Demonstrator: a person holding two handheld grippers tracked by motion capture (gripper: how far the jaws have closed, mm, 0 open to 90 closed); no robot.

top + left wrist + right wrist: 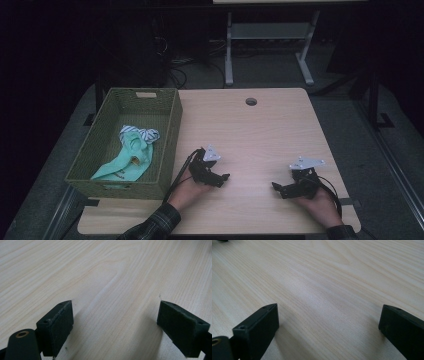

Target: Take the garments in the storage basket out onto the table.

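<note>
Dark floor and the legs of another desk close off the far side of the room, and nearer to us a pale wood table (260, 130) takes up the middle of the high view, with a round cable hole (251, 101) near its far edge. On the table's left side stands a green woven basket (167, 145), its long axis running from near to far. Inside it lies a mint-green cloth (125, 162), crumpled and stretched along the basket's length, with a striped white-and-dark piece (142, 133) bunched at its far end.

We hold both tools low over the bare wood at the near edge. Our left gripper (216, 178) sits just right of the basket's near corner, so the cloth lies to its left and slightly farther away, over the basket wall; this hand is clearly the nearer one. Our right gripper (280, 190) rests well apart from the basket, at the right of the table.

In the left gripper view the jaws stand wide apart with only wood grain between them. The right gripper view shows the same: jaws spread, nothing pinched. We judge that any reach for the cloth falls to the left hand, up and over the rim.
</note>
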